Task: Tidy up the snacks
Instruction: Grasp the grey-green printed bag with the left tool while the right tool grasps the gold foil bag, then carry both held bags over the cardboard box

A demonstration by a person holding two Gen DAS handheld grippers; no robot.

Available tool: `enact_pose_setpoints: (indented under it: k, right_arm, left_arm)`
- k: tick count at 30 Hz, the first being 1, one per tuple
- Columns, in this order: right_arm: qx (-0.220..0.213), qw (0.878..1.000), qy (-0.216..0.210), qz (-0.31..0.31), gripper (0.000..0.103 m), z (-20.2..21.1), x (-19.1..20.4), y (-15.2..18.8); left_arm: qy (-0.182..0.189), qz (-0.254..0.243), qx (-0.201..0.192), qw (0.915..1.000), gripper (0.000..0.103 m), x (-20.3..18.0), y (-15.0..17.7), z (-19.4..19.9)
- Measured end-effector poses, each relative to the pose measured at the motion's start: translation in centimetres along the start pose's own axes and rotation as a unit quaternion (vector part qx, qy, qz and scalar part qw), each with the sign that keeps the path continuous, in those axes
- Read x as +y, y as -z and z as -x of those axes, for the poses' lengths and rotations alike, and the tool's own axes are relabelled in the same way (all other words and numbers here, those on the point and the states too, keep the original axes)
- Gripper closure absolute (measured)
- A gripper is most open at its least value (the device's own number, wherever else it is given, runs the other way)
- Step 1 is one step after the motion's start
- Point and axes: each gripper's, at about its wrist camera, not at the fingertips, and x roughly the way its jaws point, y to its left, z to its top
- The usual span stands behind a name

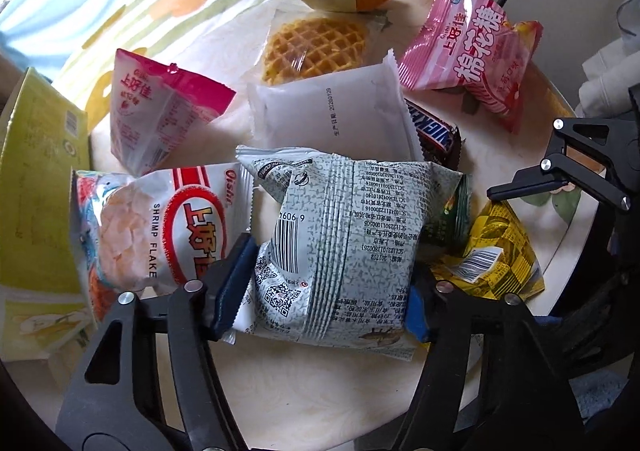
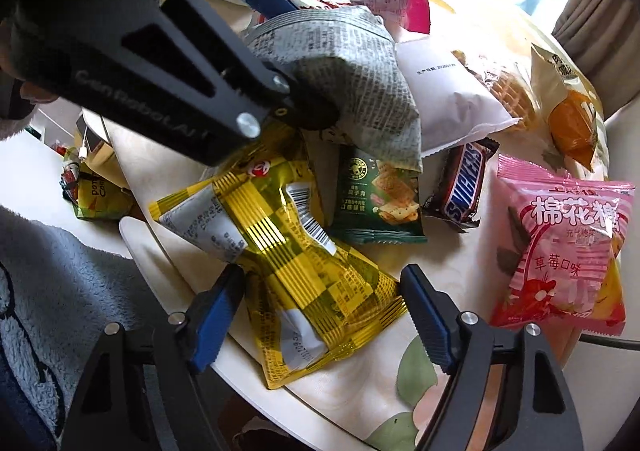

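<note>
Snacks are seen scattered across the round counter (image 1: 560, 291), so the sorting is judged to be at an early stage. A grey patterned packet (image 1: 340, 247) is clamped between the blue pads of the left gripper (image 1: 324, 291), near the 6 o'clock edge of the left wrist view; whether it is lifted clear of the counter cannot be told. The right gripper (image 2: 324, 315) is held open, its fingers set either side of a yellow checked packet (image 2: 304, 275) that lies flat near the counter's edge, and no contact with it can be confirmed. Still loose on the counter are a shrimp flake bag (image 1: 160, 231) at 9 o'clock of the held packet, a pink-topped bag (image 1: 160, 111) at 10 o'clock, a plain white packet (image 1: 332, 119) and a wrapped waffle (image 1: 316, 47) at 12 o'clock, a Snickers bar (image 2: 464, 187), a pink marshmallow bag (image 2: 560, 251) and a small green cracker packet (image 2: 380, 199). A yellow-green box (image 1: 36, 179) stands at the counter's 9 o'clock side; whether it is the destination cannot be told. Almost everything is left to be grouped.
</note>
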Motion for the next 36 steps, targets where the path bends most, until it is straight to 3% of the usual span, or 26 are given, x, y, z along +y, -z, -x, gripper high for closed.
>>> enact_pose_setpoints:
  k: [9,25,36]
  right_arm:
    - [-0.008,1.000,0.003,-0.010,0.030,-0.2,1.0,0.9]
    - [-0.035,0.999,0.038,0.018,0.069,2.6,4.7,2.4]
    - [-0.081,0.996,0.016,-0.016,0.076,6.6,4.1,2.4]
  left_arm:
    - [0.008,0.038,-0.027,0.9989,0.048,1.1,0.6,2.5]
    - [0.005,0.094,-0.058,0.9939,0.048,1.8,1.9,6.7]
    - [-0.023,0.162,-0.105,0.9809,0.048,4.3,4.6,13.3]
